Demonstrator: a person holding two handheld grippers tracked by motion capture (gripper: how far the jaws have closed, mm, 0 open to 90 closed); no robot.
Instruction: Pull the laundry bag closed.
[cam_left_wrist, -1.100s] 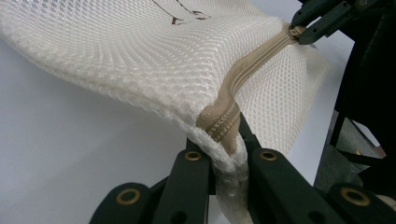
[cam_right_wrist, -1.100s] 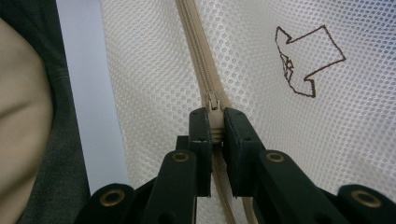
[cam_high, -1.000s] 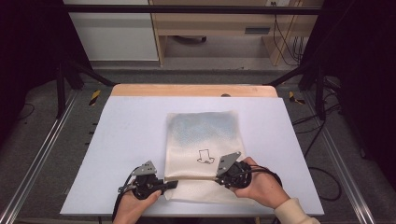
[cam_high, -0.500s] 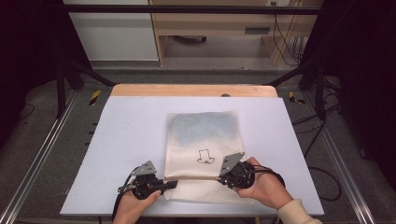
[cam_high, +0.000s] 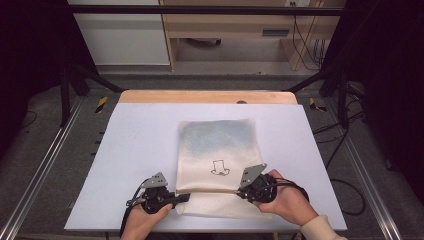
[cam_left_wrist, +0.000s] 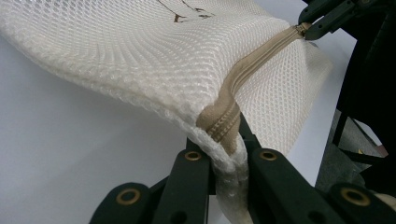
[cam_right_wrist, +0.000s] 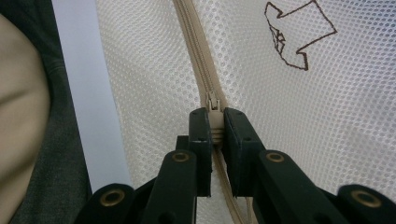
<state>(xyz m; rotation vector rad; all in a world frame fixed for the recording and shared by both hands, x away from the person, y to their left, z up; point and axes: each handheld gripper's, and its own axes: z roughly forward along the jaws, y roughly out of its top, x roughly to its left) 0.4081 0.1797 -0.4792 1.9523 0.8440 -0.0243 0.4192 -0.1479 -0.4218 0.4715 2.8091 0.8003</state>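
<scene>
A cream mesh zip bag (cam_high: 217, 150) with a small dark drawing lies on the white table (cam_high: 135, 145), its tan zipper (cam_high: 212, 190) running across near the front edge. My left gripper (cam_high: 184, 196) is shut on the bag's left end, where the zipper tape (cam_left_wrist: 223, 123) ends between its jaws. My right gripper (cam_high: 241, 192) is shut on the zipper pull (cam_right_wrist: 213, 114) at the bag's right side. In the left gripper view the right gripper (cam_left_wrist: 322, 21) shows far off at the zipper's other end. The bag's edge is lifted slightly at the left grip.
A wooden strip (cam_high: 207, 96) runs along the table's far edge. Metal rails (cam_high: 45, 165) flank the table on both sides. Cabinets and cables (cam_high: 305, 45) stand beyond it. A person's hands (cam_high: 292, 202) hold the grippers at the front edge.
</scene>
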